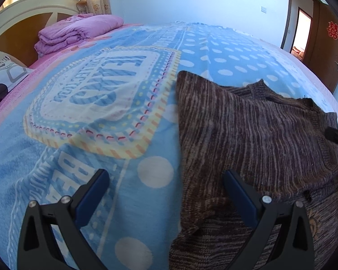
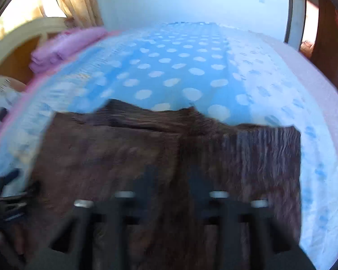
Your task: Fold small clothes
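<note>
Sweater, brown knit, lies spread on the blue dotted blanket of the bed in my left wrist view, one side already laid over the body; my left gripper hangs wide open and empty astride its left edge, probably waiting to take that edge, and only this view shows the tip of the other gripper at the right rim. Right wrist view, badly blurred: my right gripper sits low over the sweater's middle, jaws part open with knit showing in the gap; I judge nothing pinched, and only here does the right-hand folded edge show whole.
</note>
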`<state>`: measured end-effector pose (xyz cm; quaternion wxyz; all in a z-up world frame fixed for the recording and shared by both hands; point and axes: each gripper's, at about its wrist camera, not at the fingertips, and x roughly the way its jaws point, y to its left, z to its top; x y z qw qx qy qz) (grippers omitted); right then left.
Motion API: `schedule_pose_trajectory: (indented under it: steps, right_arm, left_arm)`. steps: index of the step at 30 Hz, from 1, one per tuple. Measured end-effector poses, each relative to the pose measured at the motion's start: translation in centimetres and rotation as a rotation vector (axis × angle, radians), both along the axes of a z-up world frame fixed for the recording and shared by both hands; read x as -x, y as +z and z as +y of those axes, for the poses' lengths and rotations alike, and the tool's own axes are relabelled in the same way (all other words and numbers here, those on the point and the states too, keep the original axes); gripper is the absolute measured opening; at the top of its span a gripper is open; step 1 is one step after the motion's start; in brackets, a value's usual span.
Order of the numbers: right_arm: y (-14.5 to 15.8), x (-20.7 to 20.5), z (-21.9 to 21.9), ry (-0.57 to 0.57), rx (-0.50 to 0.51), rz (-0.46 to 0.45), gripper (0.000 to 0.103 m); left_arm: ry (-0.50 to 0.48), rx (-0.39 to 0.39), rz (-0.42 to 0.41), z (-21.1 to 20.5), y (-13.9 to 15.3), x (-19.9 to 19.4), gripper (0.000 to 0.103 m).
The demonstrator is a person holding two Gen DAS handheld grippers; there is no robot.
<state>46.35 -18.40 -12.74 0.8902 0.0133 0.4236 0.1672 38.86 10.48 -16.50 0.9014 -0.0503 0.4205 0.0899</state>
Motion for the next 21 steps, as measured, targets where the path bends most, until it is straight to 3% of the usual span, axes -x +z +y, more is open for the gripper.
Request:
schedule_pose_trajectory:
  steps: [3, 6, 9, 14, 18, 21]
  right_arm:
    - [0.0, 2.5, 1.6, 0.083, 0.036, 0.0, 0.051]
    - [-1.9, 4.2, 2.5, 0.137, 0.075, 0.069, 0.032]
    - [-2.4, 5.4, 2.1, 0.131, 0.113, 0.021, 0.027]
    - [-1.5, 5.3, 1.1, 0.104, 0.042, 0.042, 0.029]
    - [-1.4, 7.0, 0.8, 0.113, 0.057, 0.019, 0.045]
    - [-1.9, 7.7, 0.4, 0.106, 0.055, 0.01, 0.046]
  left_arm:
    - [0.0, -0.007, 0.002, 0.0, 0.0, 0.0, 0.103]
    - [0.0, -0.008, 0.005, 0.0, 0.0, 0.1, 0.103]
    - [-0.003, -0.016, 0.011, -0.2, -0.1, -0.1, 0.103]
    - [-0.011, -0.033, 0.026, -0.7, 0.2, 0.5, 0.103]
    - [-0.022, -0.031, 0.014, -0.8, 0.5, 1.9, 0.103]
    - [-0.019, -0.033, 0.035, -0.8, 0.2, 1.6, 0.103]
